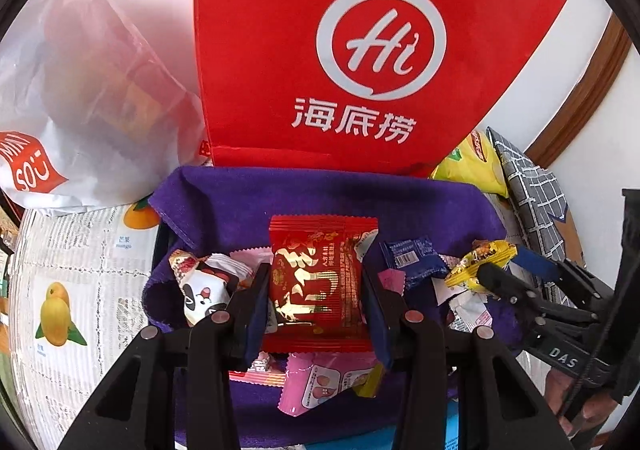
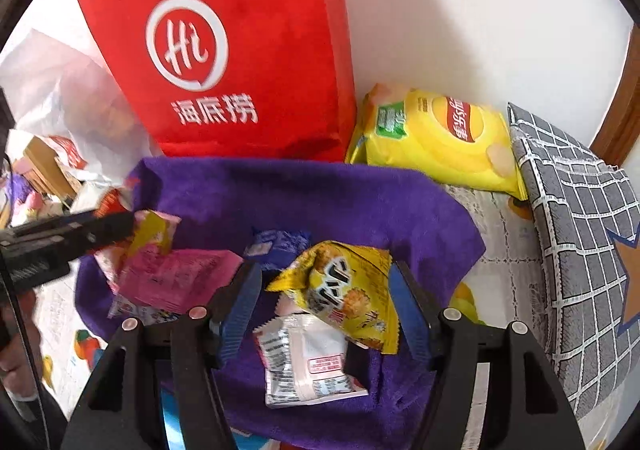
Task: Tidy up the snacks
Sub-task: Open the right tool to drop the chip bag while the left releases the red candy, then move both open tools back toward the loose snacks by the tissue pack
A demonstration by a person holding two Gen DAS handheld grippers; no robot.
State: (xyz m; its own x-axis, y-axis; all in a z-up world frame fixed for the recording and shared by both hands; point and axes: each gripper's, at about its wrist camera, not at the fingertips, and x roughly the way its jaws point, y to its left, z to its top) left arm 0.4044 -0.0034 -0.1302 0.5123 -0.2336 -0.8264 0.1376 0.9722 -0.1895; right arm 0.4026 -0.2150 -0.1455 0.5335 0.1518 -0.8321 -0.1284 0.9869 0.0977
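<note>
A purple cloth point(image 1: 304, 193) lines a bin holding several small snack packets. My left gripper point(image 1: 316, 290) is shut on a red packet with gold lettering point(image 1: 318, 282), held above the cloth. Beneath it lie a pink packet point(image 1: 320, 382), a white cartoon packet point(image 1: 204, 290) and a blue packet point(image 1: 414, 260). My right gripper point(image 2: 326, 294) stands open around a yellow packet point(image 2: 344, 290), its blue pads point(image 2: 240, 314) apart from the wrapper. A white packet point(image 2: 308, 362) lies below it on the cloth point(image 2: 320, 193). The right gripper also shows in the left wrist view point(image 1: 504, 274).
A red Haidilao bag point(image 1: 360, 49) stands behind the bin against the wall. A white plastic bag point(image 1: 80, 89) is at the left. A yellow chips bag point(image 2: 440, 137) and a grey checked cushion point(image 2: 580, 230) are at the right. A fruit-print tablecloth point(image 1: 80, 290) covers the table.
</note>
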